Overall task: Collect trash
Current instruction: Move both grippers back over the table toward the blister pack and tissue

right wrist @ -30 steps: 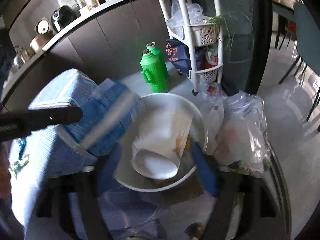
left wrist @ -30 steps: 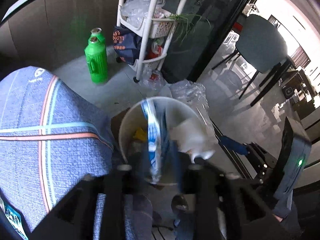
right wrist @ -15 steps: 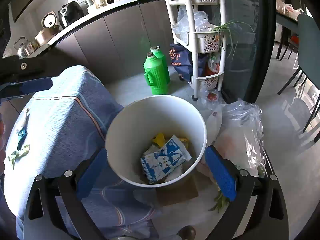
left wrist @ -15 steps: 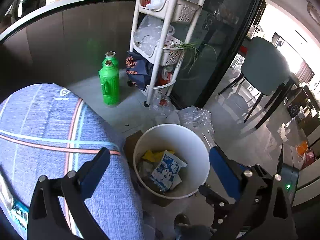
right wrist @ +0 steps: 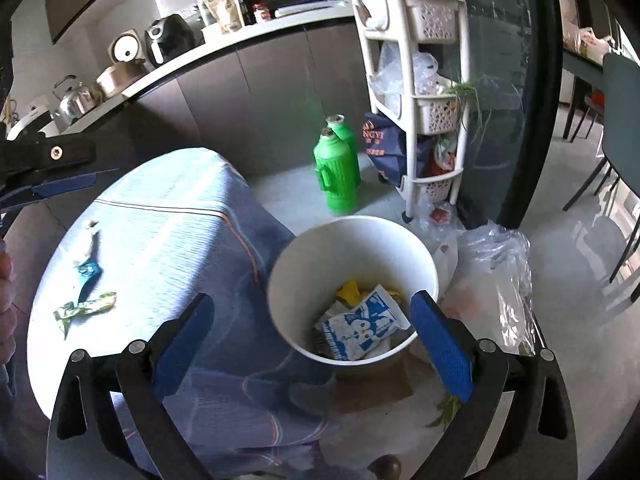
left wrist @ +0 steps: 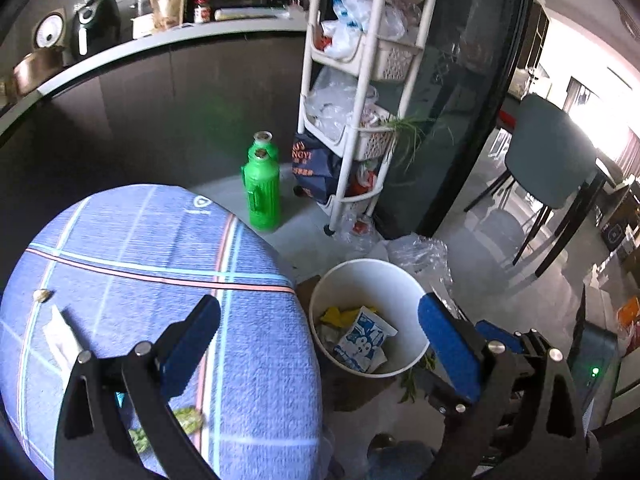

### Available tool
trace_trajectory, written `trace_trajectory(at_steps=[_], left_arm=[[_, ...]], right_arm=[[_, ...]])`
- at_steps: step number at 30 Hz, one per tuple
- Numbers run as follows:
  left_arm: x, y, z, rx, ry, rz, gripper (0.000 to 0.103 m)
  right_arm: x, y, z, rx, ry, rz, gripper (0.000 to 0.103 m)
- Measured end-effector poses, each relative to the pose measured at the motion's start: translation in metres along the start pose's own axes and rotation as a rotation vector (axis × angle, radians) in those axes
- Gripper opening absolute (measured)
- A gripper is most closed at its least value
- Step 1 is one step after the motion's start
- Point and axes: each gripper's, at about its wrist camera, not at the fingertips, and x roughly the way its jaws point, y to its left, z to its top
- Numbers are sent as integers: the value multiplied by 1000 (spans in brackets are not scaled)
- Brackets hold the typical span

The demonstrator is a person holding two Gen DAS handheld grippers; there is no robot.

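A white bin (left wrist: 368, 272) (right wrist: 308, 256) stands on the floor beside a round table with a blue cloth (left wrist: 132, 252) (right wrist: 168, 220). In the bin lie a blue-and-white wrapper (left wrist: 362, 340) (right wrist: 362, 328) and yellow scraps (right wrist: 350, 290). My left gripper (left wrist: 320, 328) is open and empty above the table edge and the bin. My right gripper (right wrist: 312, 320) is open and empty above the bin. On the cloth lie a green wrapper (right wrist: 86, 310) (left wrist: 186, 420), a blue-and-white scrap (right wrist: 88, 268), a white tissue (left wrist: 62, 338) and a small nut-like bit (left wrist: 42, 295).
Two green thermos bottles (left wrist: 262, 192) (right wrist: 336, 168) stand on the floor by a white basket rack (left wrist: 360, 92) (right wrist: 420, 80). Clear plastic bags (right wrist: 496, 280) lie right of the bin. A chair (left wrist: 548, 160) stands at the right. A counter with appliances (right wrist: 160, 52) runs behind.
Both grippers opened and dropped the wrapper and a white cup-like item into the bin. Both then rose and drew back, so more of the table shows.
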Motion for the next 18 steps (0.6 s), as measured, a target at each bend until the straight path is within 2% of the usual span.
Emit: trace_trajectory(at_steps=[9, 18], left_arm=[[-62, 13, -4, -32, -87, 32, 99], [-108, 51, -27, -90, -129, 145, 99]], right_arm=[[-27, 33, 4, -55, -32, 39, 94], [-42, 78, 7, -135, -41, 98, 94]])
